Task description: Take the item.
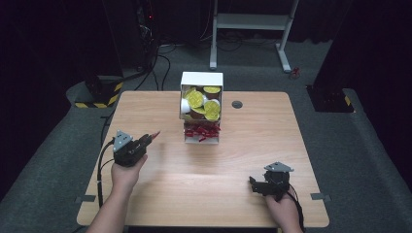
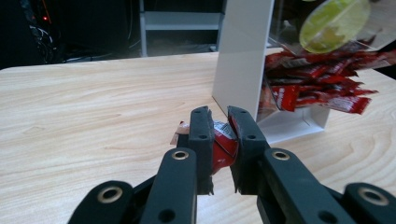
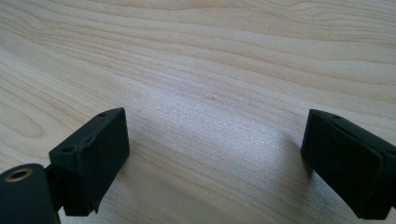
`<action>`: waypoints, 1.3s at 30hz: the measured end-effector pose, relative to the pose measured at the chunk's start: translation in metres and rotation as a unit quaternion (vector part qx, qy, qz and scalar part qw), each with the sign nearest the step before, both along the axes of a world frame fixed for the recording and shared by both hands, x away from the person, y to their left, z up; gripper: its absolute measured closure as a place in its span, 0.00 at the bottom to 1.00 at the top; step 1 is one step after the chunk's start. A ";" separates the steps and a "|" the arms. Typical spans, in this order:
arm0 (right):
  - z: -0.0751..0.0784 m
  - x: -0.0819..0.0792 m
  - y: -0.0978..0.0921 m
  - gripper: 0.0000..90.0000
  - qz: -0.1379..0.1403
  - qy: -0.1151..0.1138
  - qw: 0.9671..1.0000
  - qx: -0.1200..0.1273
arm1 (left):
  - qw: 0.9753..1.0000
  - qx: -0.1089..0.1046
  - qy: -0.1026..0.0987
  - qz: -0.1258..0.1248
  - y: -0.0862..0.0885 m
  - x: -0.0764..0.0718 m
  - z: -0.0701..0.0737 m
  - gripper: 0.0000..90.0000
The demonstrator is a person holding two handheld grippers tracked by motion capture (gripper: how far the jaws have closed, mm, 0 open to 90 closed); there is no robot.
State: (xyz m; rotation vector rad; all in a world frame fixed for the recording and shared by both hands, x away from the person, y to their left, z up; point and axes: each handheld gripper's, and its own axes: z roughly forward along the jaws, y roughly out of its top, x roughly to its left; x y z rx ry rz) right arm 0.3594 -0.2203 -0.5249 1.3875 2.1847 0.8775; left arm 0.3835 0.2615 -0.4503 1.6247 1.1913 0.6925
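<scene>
1. On the table's point(image 1: 160, 170) left side, left gripper point(image 2: 219, 123) jaws clamp a red sachet point(image 2: 223, 144), held just off the wood
2. White dispenser point(image 1: 201, 80) stands beyond, near; its lower tray holds more red sachets point(image 2: 317, 84), probably ketchup
3. Right gripper point(image 3: 215, 154) jaws spread wide, low over bare wood
</scene>
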 end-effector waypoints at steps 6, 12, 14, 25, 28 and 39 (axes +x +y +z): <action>0.000 0.000 0.000 0.09 0.000 0.000 1.000 0.000 | 1.000 -0.001 0.004 0.005 0.001 0.013 0.001 0.89; 0.000 0.000 0.000 0.09 0.000 0.000 1.000 0.000 | 1.000 0.012 0.010 0.005 -0.002 0.025 0.001 0.90; 0.000 0.000 0.000 0.09 0.000 0.000 1.000 0.000 | 1.000 0.016 0.011 0.006 -0.003 0.027 0.002 0.90; 0.000 0.000 0.000 0.09 0.000 0.000 1.000 0.000 | 1.000 0.013 0.014 0.009 -0.007 0.045 0.005 0.90; 0.000 0.000 0.000 0.09 0.000 -0.001 1.000 0.000 | 1.000 0.020 0.014 0.009 -0.008 0.049 0.005 0.90; 0.000 0.000 0.000 0.09 0.000 -0.001 1.000 0.000 | 0.999 0.045 0.024 0.018 -0.013 0.059 -0.007 0.90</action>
